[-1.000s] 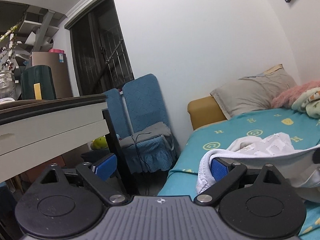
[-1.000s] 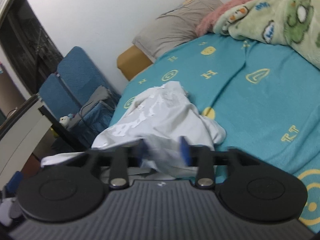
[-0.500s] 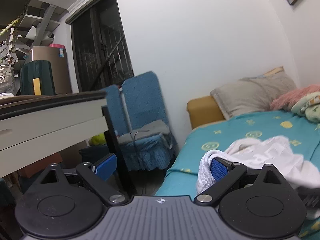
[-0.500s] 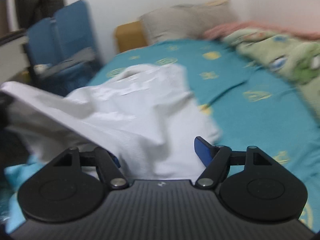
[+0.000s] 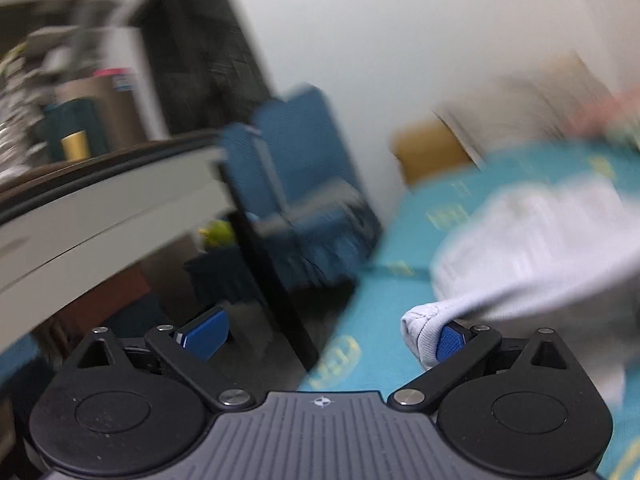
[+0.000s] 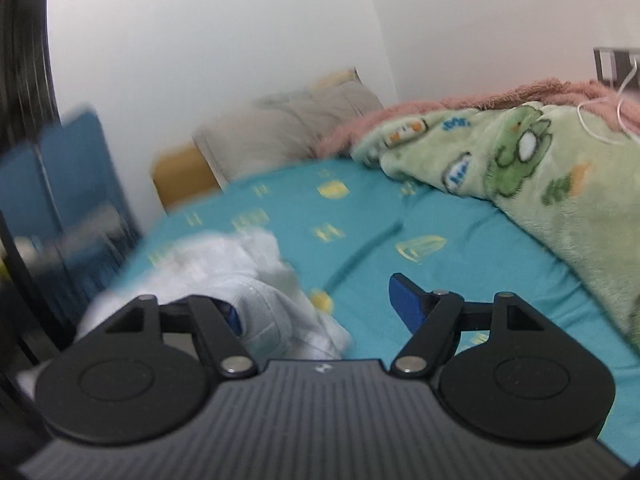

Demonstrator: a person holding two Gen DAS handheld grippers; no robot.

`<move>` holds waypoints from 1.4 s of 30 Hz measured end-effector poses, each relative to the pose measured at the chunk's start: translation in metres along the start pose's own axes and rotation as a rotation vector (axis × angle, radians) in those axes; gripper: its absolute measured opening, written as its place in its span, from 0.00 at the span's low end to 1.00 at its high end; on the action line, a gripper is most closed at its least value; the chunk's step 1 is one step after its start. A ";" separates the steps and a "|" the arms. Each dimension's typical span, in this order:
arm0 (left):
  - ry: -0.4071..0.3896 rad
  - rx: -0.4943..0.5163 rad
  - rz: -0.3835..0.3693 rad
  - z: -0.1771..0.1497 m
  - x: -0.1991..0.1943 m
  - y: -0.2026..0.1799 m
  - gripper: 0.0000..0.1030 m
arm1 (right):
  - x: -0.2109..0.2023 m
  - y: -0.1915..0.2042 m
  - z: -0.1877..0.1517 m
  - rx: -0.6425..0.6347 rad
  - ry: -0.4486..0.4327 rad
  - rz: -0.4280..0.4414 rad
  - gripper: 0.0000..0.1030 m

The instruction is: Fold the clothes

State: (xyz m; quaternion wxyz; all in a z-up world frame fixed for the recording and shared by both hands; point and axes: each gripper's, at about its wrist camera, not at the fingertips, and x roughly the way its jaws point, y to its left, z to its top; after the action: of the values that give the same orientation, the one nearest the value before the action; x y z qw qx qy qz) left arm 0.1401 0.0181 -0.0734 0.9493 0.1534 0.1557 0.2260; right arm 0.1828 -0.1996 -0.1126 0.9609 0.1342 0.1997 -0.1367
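Left wrist: left gripper (image 5: 320, 336) had just been opening, jaws spread wide, white garment (image 5: 532, 248) hem draped over one finger, nothing pinched. Right wrist: right gripper (image 6: 316, 304) spread too, garment (image 6: 248, 276) bunched on the teal bed (image 6: 400, 216) against one finger. Looked like regrasping before a fold; next needs two corners pinched.

Bare sheet (image 6: 360, 216) between garment (image 6: 248, 264) and blanket (image 6: 520, 168)

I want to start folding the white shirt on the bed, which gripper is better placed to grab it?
Probably right: the right gripper faces the shirt over the bed.
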 end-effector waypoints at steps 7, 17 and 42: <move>-0.061 -0.196 0.028 0.031 -0.021 0.040 1.00 | -0.023 -0.001 0.020 0.008 -0.030 -0.027 0.71; -0.231 -0.376 -0.049 0.136 -0.098 0.112 1.00 | -0.145 -0.006 0.143 -0.020 -0.333 0.029 0.74; -0.601 -0.463 -0.161 0.409 -0.402 0.330 1.00 | -0.533 -0.051 0.370 -0.053 -0.696 0.188 0.74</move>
State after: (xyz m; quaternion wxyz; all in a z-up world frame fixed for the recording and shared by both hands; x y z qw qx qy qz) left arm -0.1784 0.0169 0.5068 0.9768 -0.0184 -0.1730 0.1250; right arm -0.1755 -0.2507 0.4290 0.9829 0.0724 -0.1491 -0.0802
